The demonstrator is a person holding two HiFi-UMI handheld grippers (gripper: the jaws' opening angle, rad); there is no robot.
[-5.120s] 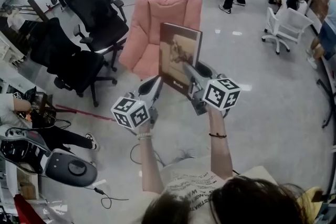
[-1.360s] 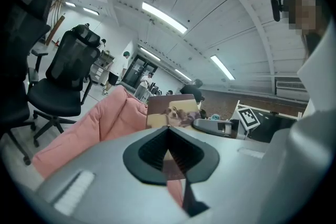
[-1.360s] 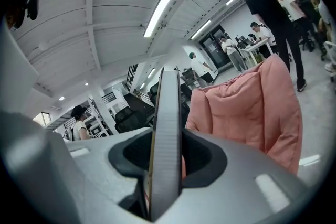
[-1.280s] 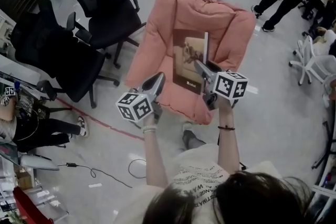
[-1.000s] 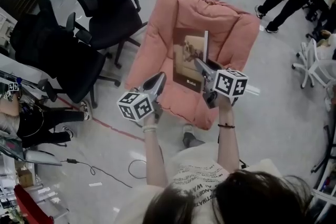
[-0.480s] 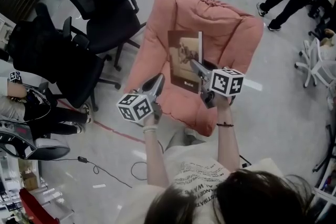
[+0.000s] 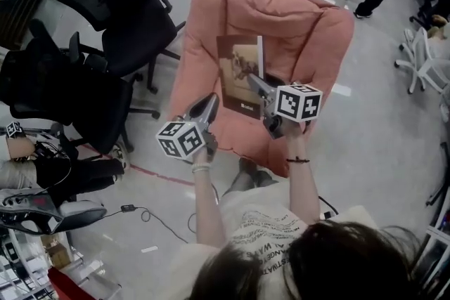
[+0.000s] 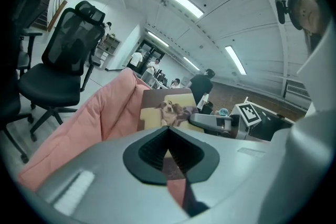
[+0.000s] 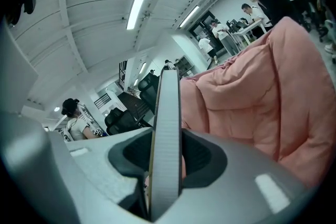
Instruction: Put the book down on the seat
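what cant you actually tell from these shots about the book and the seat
Whether the book touches the seat: head view looks from above, and the right gripper covers its lower corner.
Cover print: too small in head view; the left gripper blocks it in its own view.
Back cover: faces away; right gripper view shows only the page edge.

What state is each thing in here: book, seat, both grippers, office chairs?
book, held upright over the pink seat, not laid flat.
right gripper, shut on the book.
left gripper, shut, holding nothing.
pink seat, standing, nobody in it.
black office chairs, standing, nobody seated.
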